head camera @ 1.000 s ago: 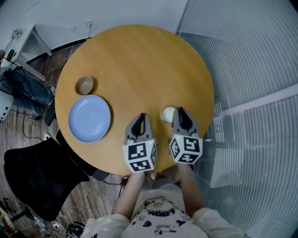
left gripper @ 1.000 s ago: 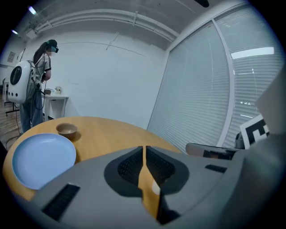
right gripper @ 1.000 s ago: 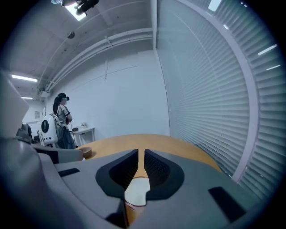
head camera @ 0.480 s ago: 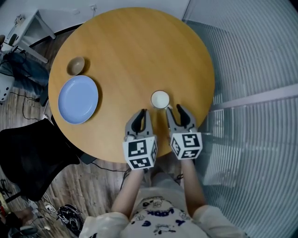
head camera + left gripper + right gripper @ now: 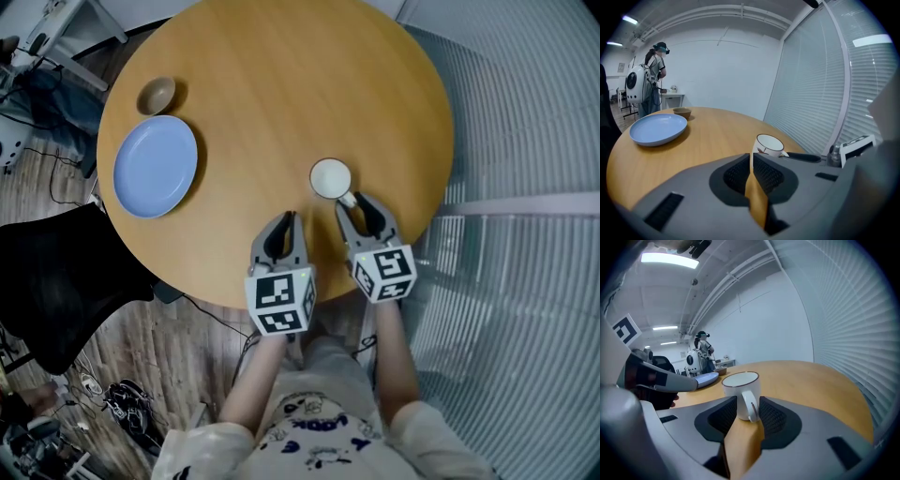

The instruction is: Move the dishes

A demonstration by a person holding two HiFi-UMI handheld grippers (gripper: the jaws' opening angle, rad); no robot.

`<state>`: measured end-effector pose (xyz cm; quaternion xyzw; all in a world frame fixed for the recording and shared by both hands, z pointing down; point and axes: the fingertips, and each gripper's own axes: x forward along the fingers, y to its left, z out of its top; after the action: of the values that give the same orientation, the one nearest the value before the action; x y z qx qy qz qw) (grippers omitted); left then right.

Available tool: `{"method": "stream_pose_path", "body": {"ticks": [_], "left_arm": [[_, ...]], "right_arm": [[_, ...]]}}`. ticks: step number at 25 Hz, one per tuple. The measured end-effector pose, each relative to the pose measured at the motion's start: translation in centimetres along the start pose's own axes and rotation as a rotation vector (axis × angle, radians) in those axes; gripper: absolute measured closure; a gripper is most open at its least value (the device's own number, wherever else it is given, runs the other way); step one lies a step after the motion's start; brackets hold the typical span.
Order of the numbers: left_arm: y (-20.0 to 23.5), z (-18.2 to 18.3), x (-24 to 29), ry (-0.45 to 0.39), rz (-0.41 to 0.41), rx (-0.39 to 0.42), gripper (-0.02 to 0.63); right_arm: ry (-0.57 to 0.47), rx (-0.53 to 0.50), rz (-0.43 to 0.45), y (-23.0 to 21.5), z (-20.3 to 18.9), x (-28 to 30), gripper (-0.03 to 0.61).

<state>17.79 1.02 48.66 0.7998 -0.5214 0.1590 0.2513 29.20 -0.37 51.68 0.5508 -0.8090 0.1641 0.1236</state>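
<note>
A white mug (image 5: 330, 178) stands upright on the round wooden table (image 5: 272, 75), near its front right. My right gripper (image 5: 356, 206) reaches it from the near side and is shut on the mug's handle (image 5: 751, 406), which sits between the pads. My left gripper (image 5: 284, 223) hovers just left of the mug, shut with nothing in it. The right gripper view shows the mug (image 5: 740, 383) straight ahead, and the left gripper view has the mug (image 5: 768, 143) to the right of its jaws. A blue plate (image 5: 155, 166) and a small brown bowl (image 5: 157, 94) lie at the table's far left.
A glass wall with white blinds (image 5: 525, 141) runs close along the table's right side. A black chair (image 5: 56, 281) stands off the table's left edge. A person (image 5: 654, 70) stands by a white desk in the background. My legs are at the table's near edge.
A second ago the mug stood beside the right gripper's left finger. Now its handle lies between the right jaws. The left gripper has stayed shut beside it.
</note>
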Motion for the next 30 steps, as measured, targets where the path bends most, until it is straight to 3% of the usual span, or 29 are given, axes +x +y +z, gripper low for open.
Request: {"method": "stream_pose_path", "body": {"ticks": [4,8,13,25,30], "left_arm": [[0.3,-0.7,-0.1,0.008,0.009,-0.002,0.591],[0.6,-1.6,-0.1,0.016,0.016,0.007,0.591],[1.1,-2.4,0.1,0.022,0.027,-0.011,0.591],[3.9,-3.3,-1.0,0.018,0.072,-0.065,0.591],[5.9,-2.3,-1.9,-0.005,0.106,-0.089,0.591]], "right_arm": [[0.003,-0.063,0.011,1.3,-0.1,-0.1,0.443],[-0.015,-0.051,0.033,3.4,-0.9,-0.2,0.481],[-0.008,-0.060,-0.075,3.6,-1.3,0.8,0.482],[-0.033,-0.036,-0.199,3.5,-0.7,2.0,0.525],[-0.045,-0.004,-0.187,4.3,0.6,2.4,0.526]]}}
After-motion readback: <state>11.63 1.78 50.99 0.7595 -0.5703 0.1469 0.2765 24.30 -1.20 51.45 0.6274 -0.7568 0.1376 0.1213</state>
